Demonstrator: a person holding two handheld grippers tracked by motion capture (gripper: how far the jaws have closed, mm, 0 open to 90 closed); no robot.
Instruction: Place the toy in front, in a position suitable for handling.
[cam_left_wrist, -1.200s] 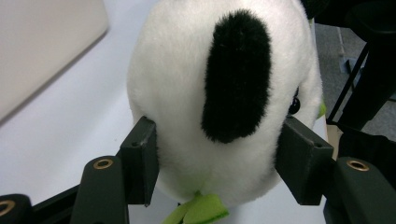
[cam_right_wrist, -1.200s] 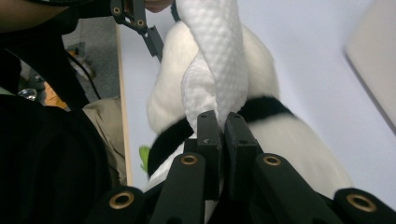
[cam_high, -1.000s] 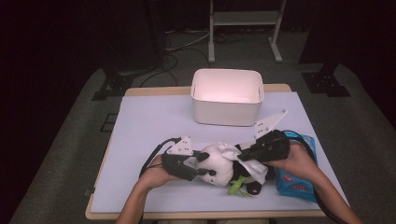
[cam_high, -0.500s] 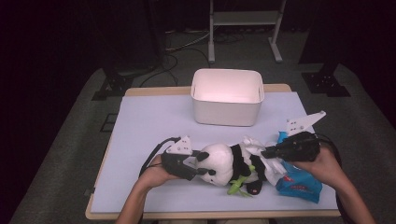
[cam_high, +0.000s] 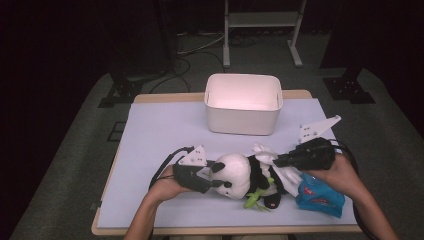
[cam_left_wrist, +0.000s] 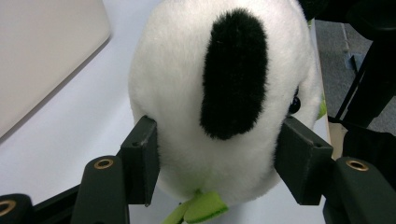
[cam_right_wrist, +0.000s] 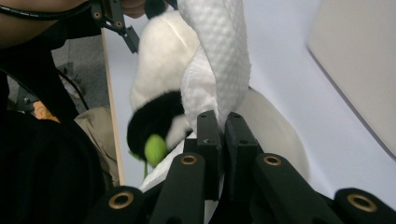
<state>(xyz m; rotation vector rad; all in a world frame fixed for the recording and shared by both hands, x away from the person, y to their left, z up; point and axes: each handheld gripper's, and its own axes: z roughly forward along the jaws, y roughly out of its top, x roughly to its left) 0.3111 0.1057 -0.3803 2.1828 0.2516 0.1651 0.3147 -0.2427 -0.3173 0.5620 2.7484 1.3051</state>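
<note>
I keep the left gripper (cam_high: 212, 176) clamped on the panda's head (cam_left_wrist: 224, 93), low in the frame centre, so it stays steady while my right gripper (cam_right_wrist: 222, 128), jaws together, pinches the white tissue (cam_right_wrist: 217, 65).

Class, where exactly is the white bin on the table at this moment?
In the high view, the white bin stands at the table's far edge, near the middle, apart from the toy panda lying nearer the person.

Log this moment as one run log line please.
left gripper: shut on panda plush head | right gripper: shut on white tissue | bin: empty
</note>
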